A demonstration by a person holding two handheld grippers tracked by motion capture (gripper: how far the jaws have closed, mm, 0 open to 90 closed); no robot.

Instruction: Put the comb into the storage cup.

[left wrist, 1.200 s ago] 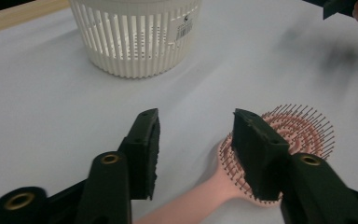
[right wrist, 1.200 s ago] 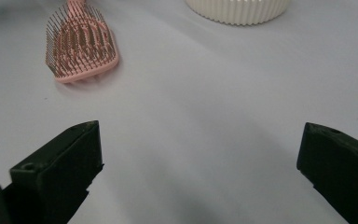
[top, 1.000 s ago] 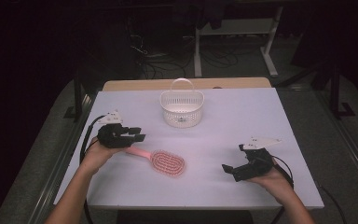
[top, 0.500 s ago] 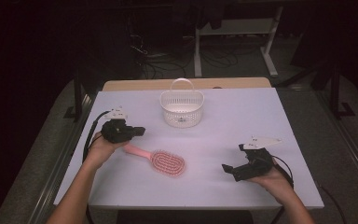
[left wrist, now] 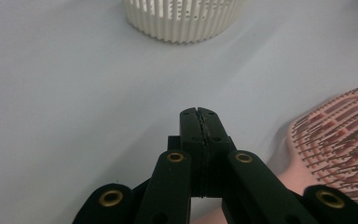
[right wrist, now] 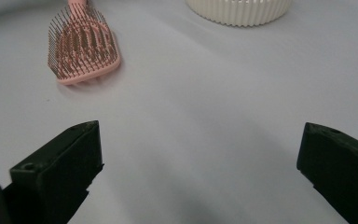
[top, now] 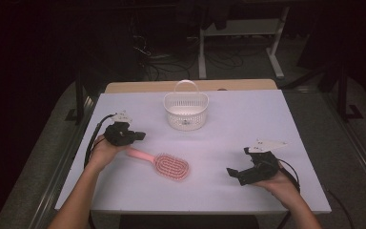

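Pink hairbrush lies diagonally, handle toward closed, empty left fingers; right fingers open.

Left black two-jaw tongs: jaws have just been closing and now meet, pads flat together with nothing between them. A second ago they stood just over the near end of the pink plastic paddle hairbrush's handle; now they sit a little farther back on the counter, just beside and above that handle end, clear of it. Person's left hand: drawn back with them.
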